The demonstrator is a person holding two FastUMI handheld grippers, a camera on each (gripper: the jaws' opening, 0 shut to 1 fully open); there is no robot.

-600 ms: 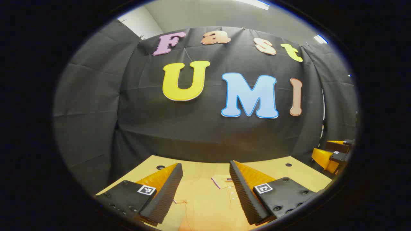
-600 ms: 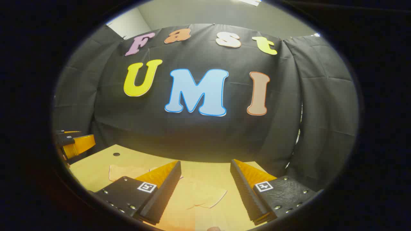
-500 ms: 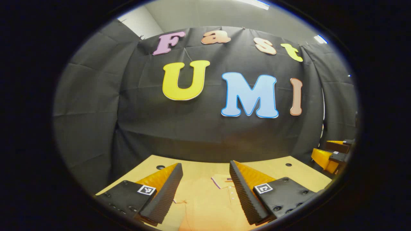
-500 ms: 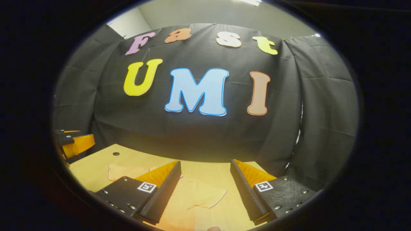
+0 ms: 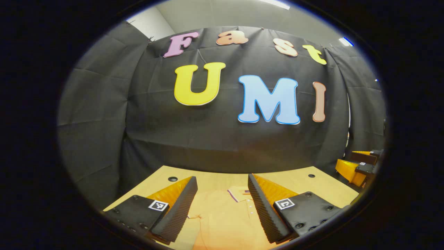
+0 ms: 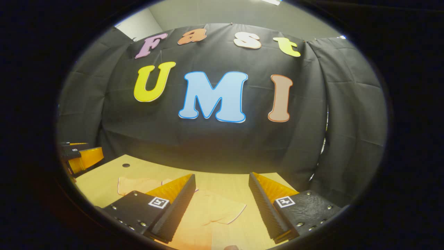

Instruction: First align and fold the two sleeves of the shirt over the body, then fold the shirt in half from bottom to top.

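Light wooden table (image 5: 322, 185) before a black cloth wall (image 5: 222, 139). Left gripper (image 5: 222, 184), bottom centre of the left gripper view: released, fingers spread wide, empty, above the orange shirt (image 5: 222, 218) lying flat, collar (image 5: 239, 192) between the tips. Right gripper (image 6: 222, 182), bottom centre of the right gripper view: likewise spread and empty, over a sleeve (image 6: 222, 211) spread out on the table. Other gripper visible at each view's edge.
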